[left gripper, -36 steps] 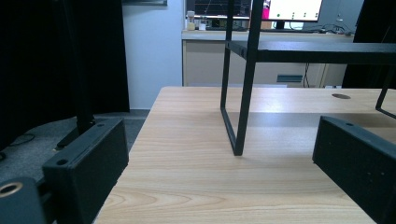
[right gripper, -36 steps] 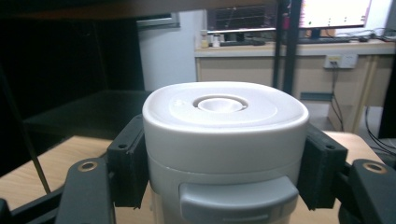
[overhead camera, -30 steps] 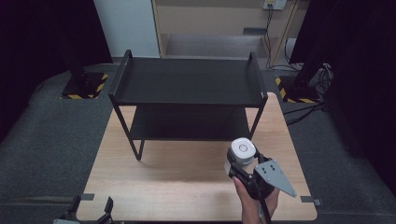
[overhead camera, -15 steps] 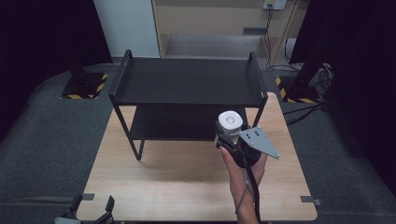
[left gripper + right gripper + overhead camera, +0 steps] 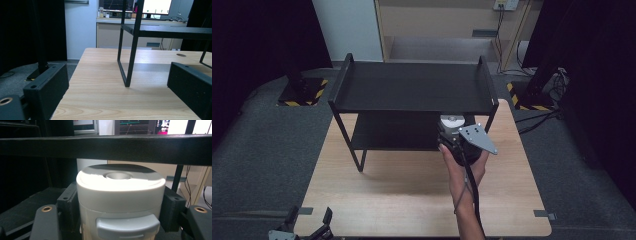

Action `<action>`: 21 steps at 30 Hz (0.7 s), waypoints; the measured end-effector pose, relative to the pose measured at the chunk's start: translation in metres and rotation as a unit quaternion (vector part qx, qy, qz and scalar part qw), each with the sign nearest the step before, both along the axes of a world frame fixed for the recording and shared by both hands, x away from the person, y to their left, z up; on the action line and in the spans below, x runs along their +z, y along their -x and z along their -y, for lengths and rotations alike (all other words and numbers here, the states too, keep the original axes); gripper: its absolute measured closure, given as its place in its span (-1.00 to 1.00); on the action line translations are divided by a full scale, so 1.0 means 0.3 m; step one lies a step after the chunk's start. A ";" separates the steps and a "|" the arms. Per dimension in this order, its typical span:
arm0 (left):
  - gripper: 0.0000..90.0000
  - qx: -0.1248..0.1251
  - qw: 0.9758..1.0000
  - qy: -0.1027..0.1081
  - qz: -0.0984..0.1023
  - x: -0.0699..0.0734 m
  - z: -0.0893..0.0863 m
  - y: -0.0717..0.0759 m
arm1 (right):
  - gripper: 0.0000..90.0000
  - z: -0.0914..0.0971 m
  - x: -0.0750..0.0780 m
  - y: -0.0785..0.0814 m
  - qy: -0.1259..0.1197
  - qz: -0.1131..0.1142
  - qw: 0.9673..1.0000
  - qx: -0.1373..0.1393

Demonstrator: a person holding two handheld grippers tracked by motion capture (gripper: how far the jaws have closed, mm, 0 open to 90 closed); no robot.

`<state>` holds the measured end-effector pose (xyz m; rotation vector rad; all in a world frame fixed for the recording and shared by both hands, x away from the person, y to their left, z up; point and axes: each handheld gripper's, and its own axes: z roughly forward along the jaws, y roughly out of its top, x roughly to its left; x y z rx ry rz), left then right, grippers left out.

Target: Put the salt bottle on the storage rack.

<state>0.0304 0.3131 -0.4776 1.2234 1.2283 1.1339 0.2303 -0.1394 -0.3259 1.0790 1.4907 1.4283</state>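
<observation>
The right gripper [image 5: 455,134] is clamped on a white container [image 5: 120,200], upright between its jaws, just under the black shelf [image 5: 412,87] top ahead, probably bound for the lower tier; the left gripper [image 5: 307,225] rests with jaws apart

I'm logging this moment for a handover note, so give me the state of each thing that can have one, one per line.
White container: upright, lid on, clamped between the jaws, at the front edge of the lower shelf, under the top shelf.
Right gripper: shut on the white container, held in a hand.
Left gripper: open, holding nothing, at the table's near left corner.
Black shelf rack: standing on the table, top shelf bare.
</observation>
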 end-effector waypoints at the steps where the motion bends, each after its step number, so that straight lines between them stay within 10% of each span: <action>1: -0.94 0.000 1.000 0.000 0.000 -0.001 -0.001 -0.001 | -0.30 -0.003 -0.001 -0.008 0.000 0.000 1.000 -0.001; 21: -0.94 0.006 1.000 0.004 -0.003 -0.004 -0.012 -0.008 | -0.30 -0.075 -0.046 -0.128 0.005 -0.008 1.000 -0.025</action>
